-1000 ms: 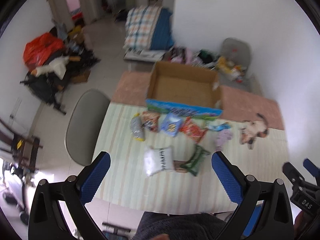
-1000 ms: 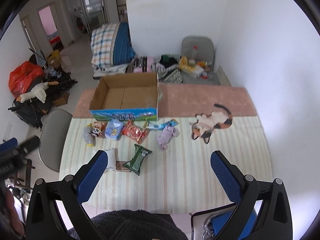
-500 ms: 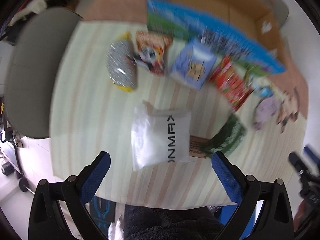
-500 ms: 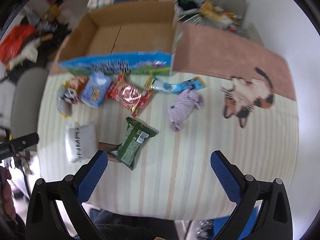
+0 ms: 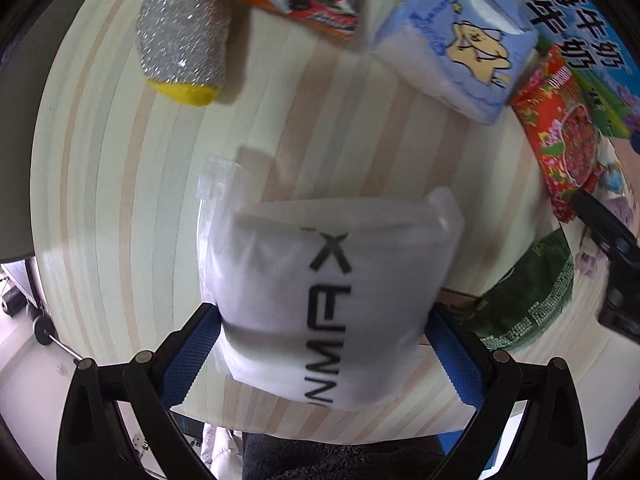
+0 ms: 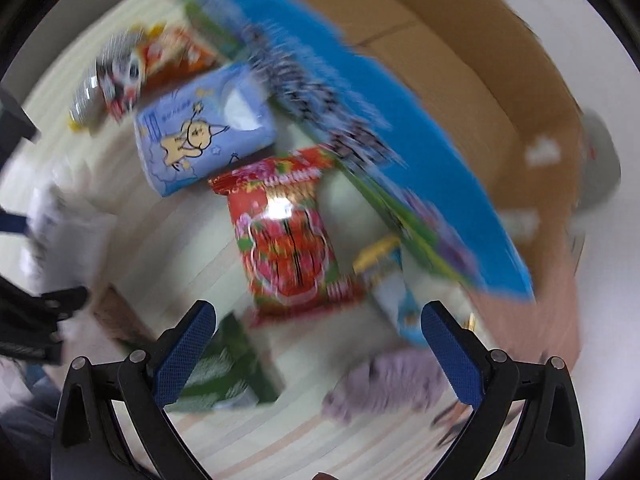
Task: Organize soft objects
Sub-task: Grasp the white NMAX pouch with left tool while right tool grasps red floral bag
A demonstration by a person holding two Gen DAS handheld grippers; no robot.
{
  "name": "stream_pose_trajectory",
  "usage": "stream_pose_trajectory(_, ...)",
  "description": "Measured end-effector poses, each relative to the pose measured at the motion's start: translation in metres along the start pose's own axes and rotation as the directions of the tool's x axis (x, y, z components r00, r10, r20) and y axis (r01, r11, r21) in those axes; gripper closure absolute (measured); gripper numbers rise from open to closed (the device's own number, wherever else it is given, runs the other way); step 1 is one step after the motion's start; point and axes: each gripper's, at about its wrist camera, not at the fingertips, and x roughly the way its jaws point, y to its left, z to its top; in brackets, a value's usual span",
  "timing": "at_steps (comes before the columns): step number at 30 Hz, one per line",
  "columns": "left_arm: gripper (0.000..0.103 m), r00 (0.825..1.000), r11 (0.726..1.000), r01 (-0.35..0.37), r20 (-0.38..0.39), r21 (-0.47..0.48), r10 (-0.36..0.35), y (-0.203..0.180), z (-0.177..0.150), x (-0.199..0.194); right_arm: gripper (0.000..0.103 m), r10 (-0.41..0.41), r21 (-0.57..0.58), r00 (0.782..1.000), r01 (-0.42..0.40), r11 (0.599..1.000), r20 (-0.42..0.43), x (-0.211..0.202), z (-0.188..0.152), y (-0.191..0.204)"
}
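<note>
Left claw [image 5: 324, 336] wide, straddling white pouch [image 5: 328, 280] on striped tabletop [image 5: 120, 200], contact unclear. Right claw [image 6: 318, 336] wide, above red packet [image 6: 288, 236]. Cardboard box [image 6: 440, 72] far right; visible interior bare, view blurred.

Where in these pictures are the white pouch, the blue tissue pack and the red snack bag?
white pouch [image 5: 320, 300], left wrist view, middle of its front.
blue tissue pack [image 5: 460, 40], left wrist view, printed top.
red snack bag [image 6: 286, 240], right wrist view, centre.

I read black letters on the white pouch [image 5: 328, 300] — "X", "A", "M", "N", running sideways, the bottom cut off. Blue carton side [image 5: 576, 36] carries Chinese print, "牛奶" legible. Right wrist view too blurred — I can't read any text there.
</note>
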Motion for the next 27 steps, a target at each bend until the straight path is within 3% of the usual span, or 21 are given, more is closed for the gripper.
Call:
stream_pose_trajectory(6,0.000,1.000,1.000,-0.007,0.001,-0.005,0.007,0.006,-0.005,0.001,0.000,0.011,-0.117,0.999,-0.016,0.993,-0.045,0.031,0.032,0.015)
stream_pose_trajectory(11,0.000,0.999,0.999,-0.044,-0.001,0.001,0.044,0.006,-0.007,0.010,0.001,0.067,-0.099,0.995,-0.075,0.992,-0.079,0.049,0.048,0.008)
stream_pose_trajectory(16,0.000,0.999,0.999,-0.048,-0.008,-0.002,0.048,0.012,-0.010,0.020,0.011,0.103,-0.070,0.991,-0.109,0.992,-0.084,0.056,0.064,0.002)
stream_pose_trajectory(19,0.000,1.000,1.000,-0.007,-0.016,-0.018,0.007,0.022,-0.014,0.019,0.024,0.114,-0.036,0.989,-0.118,0.992,-0.093,0.062,0.073,0.005)
stream_pose_trajectory(21,0.000,0.998,0.998,0.052,-0.028,-0.028,-0.053,0.038,-0.011,0.017,0.038,0.129,-0.009,0.986,-0.131,0.991,-0.108,0.060,0.075,0.000)
stream_pose_trajectory(23,0.000,0.995,0.994,0.093,-0.036,-0.047,-0.095,0.048,-0.016,0.017,0.044,0.164,0.022,0.978,-0.163,0.986,-0.129,0.058,0.075,-0.009)
stream_pose_trajectory(27,0.000,0.991,0.990,0.127,-0.038,-0.068,-0.130,0.062,-0.022,0.024,0.044,0.262,0.090,0.954,-0.251,0.964,-0.146,0.056,0.077,-0.025)
